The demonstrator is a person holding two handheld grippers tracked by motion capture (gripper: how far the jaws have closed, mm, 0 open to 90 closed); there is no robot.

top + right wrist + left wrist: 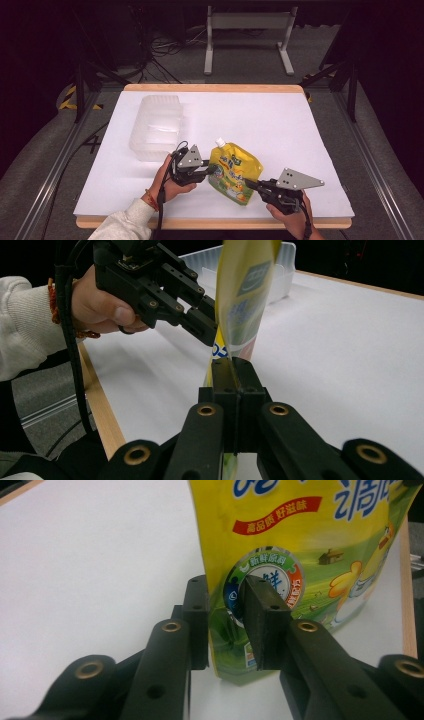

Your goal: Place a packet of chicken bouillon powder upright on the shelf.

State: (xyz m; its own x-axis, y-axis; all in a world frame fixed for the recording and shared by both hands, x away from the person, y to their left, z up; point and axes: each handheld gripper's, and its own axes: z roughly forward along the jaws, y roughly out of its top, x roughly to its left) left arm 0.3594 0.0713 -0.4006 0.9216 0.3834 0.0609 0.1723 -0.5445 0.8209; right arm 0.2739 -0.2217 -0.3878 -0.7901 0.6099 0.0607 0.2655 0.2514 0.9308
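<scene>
A yellow spouted pouch [234, 170] with a white cap stands held up off the white sheet near the table's front. My right gripper [246, 183] is shut on its lower right edge; in the right gripper view the jaws [232, 365] pinch the thin yellow seam [242, 285]. My left gripper [214, 169] is at the pouch's left edge. In the left gripper view its jaws [227, 605] straddle the pouch [300, 535], open, with a gap on the printed side. The left gripper [205, 327] and its hand also appear in the right gripper view.
A clear plastic container [155, 127] sits at the left of the white sheet [280, 125], just behind the left hand; its corner [282, 265] appears in the right gripper view. The wooden table edge [215, 223] runs along the front. A metal stand [247, 22] is on the floor beyond.
</scene>
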